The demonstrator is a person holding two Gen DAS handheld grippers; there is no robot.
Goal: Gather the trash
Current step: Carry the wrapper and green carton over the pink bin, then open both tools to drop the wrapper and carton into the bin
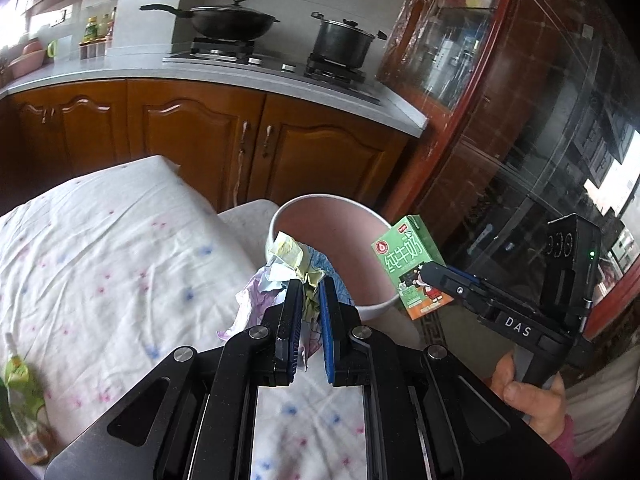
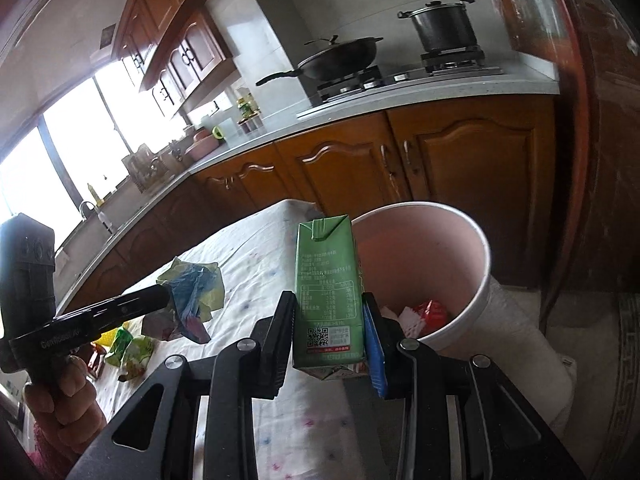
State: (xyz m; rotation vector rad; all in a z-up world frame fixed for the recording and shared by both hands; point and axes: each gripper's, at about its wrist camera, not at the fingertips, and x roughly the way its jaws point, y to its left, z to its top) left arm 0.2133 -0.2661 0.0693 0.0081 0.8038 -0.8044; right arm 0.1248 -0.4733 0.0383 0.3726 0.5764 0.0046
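Trash is held in both grippers at this moment. Nearest in the right wrist view, the right gripper (image 2: 326, 320) is closed on a green milk carton (image 2: 326, 288), clamped across its narrow sides; the carton's long axis stands upright, gable top uppermost. Just beyond it and slightly to the right, the pink waste bin (image 2: 484, 264) is seen with its mouth open upward (red and white scraps already lie at its bottom).

In the left wrist view, the left gripper (image 1: 310, 304) is closed to a narrow gap on a wad of crumpled paper and wrappers (image 1: 280, 272), which bulges forward of the fingertips. The bin rim (image 1: 276, 216) lies directly ahead of that wad, seemingly touching or just beside it.

The carton (image 1: 412, 264) is judged the nearer to release: the bin's opening lies forward and below it, so a short advance over the rim is called for.

A green snack wrapper (image 2: 132, 350) remains on the floral tablecloth (image 1: 100, 240), on the left gripper's side. Farther off, a wok (image 1: 228, 20) and a stockpot (image 1: 342, 42) are noted on the stove.
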